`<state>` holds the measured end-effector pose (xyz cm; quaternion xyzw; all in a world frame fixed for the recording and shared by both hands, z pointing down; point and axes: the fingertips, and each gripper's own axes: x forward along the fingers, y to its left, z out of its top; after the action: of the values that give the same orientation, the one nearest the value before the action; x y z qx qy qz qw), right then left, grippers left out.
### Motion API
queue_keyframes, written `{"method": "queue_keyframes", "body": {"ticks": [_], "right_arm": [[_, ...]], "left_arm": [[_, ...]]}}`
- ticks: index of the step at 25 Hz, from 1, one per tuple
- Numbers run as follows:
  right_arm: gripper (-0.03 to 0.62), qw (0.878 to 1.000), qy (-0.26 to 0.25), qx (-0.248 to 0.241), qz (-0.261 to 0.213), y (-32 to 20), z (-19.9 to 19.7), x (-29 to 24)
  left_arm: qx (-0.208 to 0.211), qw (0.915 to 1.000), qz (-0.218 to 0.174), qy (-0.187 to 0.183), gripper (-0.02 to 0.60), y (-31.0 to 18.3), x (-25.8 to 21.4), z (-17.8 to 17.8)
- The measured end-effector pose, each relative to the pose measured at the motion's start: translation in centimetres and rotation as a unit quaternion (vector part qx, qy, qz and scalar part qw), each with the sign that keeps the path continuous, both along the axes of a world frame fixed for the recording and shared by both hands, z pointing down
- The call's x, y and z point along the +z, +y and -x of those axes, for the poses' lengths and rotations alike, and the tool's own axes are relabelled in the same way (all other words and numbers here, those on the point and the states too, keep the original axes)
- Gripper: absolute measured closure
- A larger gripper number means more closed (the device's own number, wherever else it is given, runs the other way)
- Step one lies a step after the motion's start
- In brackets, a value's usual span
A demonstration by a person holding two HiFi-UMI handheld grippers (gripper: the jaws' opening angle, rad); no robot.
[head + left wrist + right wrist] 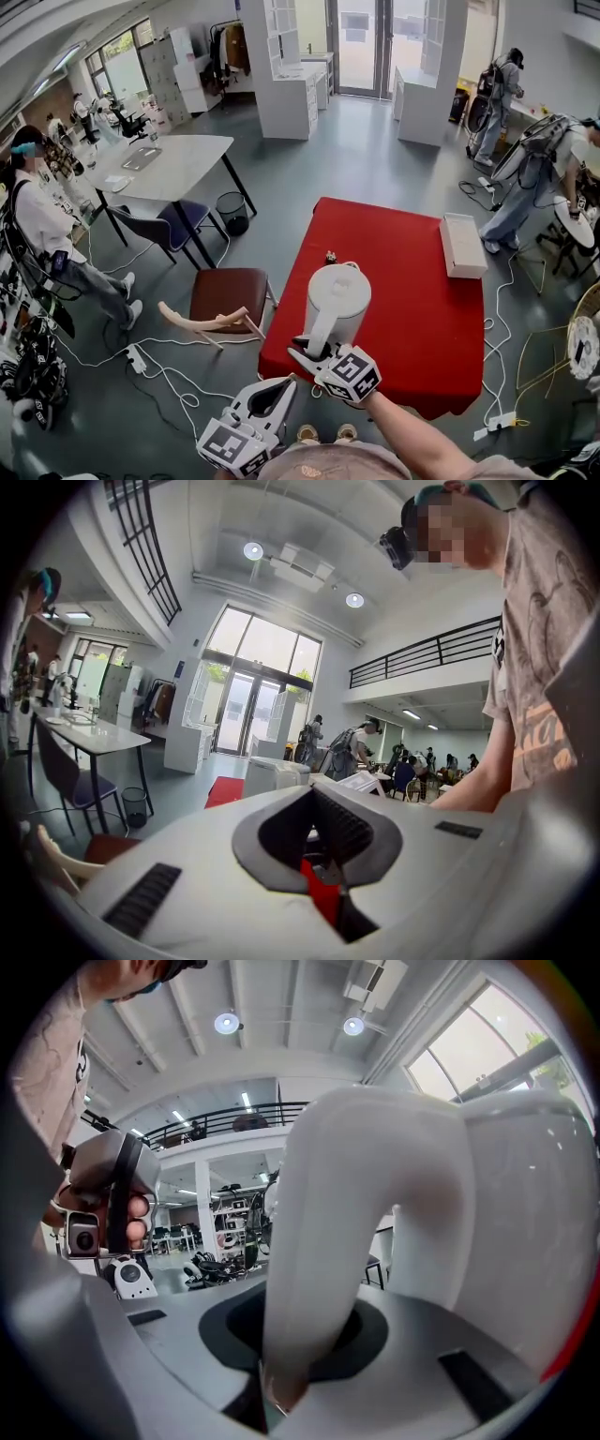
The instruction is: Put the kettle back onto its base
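A white kettle (335, 303) stands upright over the near part of the red table (422, 309). My right gripper (314, 349) is shut on its handle (323, 1232) from the near side; in the right gripper view the white handle fills the space between the jaws. I see no separate base: what lies under the kettle is hidden. A small dark thing (330, 256) sits on the cloth just behind the kettle. My left gripper (279, 384) hangs below and left of the table's near corner, jaws together with nothing in them (323, 860).
A long white box (462, 244) lies at the red table's far right edge. A brown-seated chair (228, 292) stands left of the table. Cables and a power strip (136, 356) trail on the floor. People stand at the left and far right.
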<state>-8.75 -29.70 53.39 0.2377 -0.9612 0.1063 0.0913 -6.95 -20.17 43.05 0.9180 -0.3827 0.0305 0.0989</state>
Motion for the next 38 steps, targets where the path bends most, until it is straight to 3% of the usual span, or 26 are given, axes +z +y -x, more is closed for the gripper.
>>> {"method": "queue_keyframes", "body": {"ticks": [8,17,31,34,38], "right_arm": [[0.5,0.999,0.034,-0.025,-0.031,2.4,1.0,1.1],[0.499,0.997,0.052,-0.037,-0.031,3.7,1.4,2.7],[0.49,0.998,0.055,-0.022,-0.036,3.6,1.4,3.4],[0.462,0.997,0.064,-0.004,-0.032,3.6,1.1,3.5],[0.32,0.996,0.081,-0.001,-0.024,4.3,1.2,3.9]], "left_arm": [[0.0,1.0,0.007,0.004,0.583,0.3,0.3,-0.3],[-0.004,0.9999,0.01,0.004,0.583,1.0,0.5,-0.1],[-0.011,0.9999,0.009,0.005,0.583,1.9,0.6,0.1],[-0.012,0.9999,0.008,0.005,0.583,2.1,0.7,0.2],[-0.011,0.9999,0.008,0.006,0.583,2.4,0.6,0.3]]}}
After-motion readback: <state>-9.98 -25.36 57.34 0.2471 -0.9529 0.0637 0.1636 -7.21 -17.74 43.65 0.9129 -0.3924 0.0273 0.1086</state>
